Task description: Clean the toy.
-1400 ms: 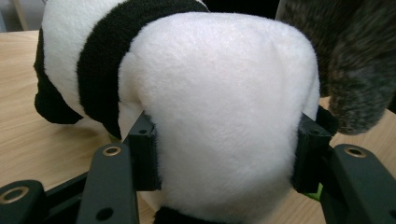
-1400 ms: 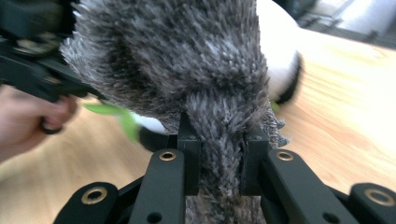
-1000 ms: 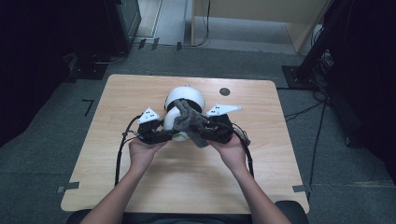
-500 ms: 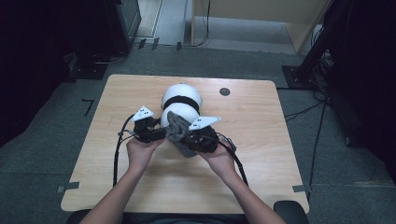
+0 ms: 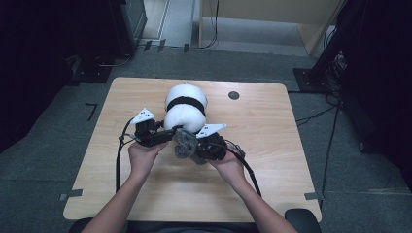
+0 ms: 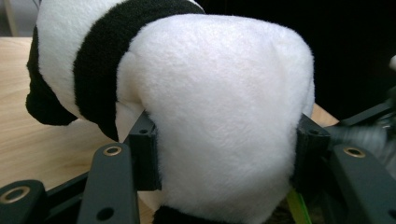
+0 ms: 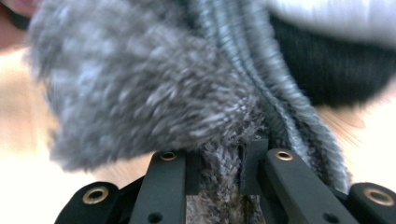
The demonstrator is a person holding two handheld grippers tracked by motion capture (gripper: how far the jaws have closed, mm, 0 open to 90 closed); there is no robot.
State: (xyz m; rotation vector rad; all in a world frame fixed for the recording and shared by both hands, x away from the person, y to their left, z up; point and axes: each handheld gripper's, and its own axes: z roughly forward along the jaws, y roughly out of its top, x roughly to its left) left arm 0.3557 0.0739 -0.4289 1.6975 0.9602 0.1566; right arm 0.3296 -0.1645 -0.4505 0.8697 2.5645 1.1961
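A white and black panda plush [image 5: 185,108] lies in the middle of the wooden table [image 5: 277,165]. My left gripper [image 5: 169,136] has come in from the left and is shut on the plush's white rear end [image 6: 219,93], one pad [image 6: 144,151] on each side. My right gripper [image 5: 195,148] is shut on a grey fuzzy knitted piece [image 5: 183,144], pressed against the near end of the plush. In the right gripper view the grey knit [image 7: 140,93] is pinched between the jaws of the right gripper [image 7: 219,161], with a black part of the plush [image 7: 336,65] behind it.
A small dark round disc [image 5: 233,95] sits on the table at the far right of the plush. Cables trail from both grippers toward the person. Dark stands and equipment ring the table on the grey floor.
My right gripper has come down and to the left with the grey knit, closer to the near end of the plush. The left gripper has kept its hold and place.
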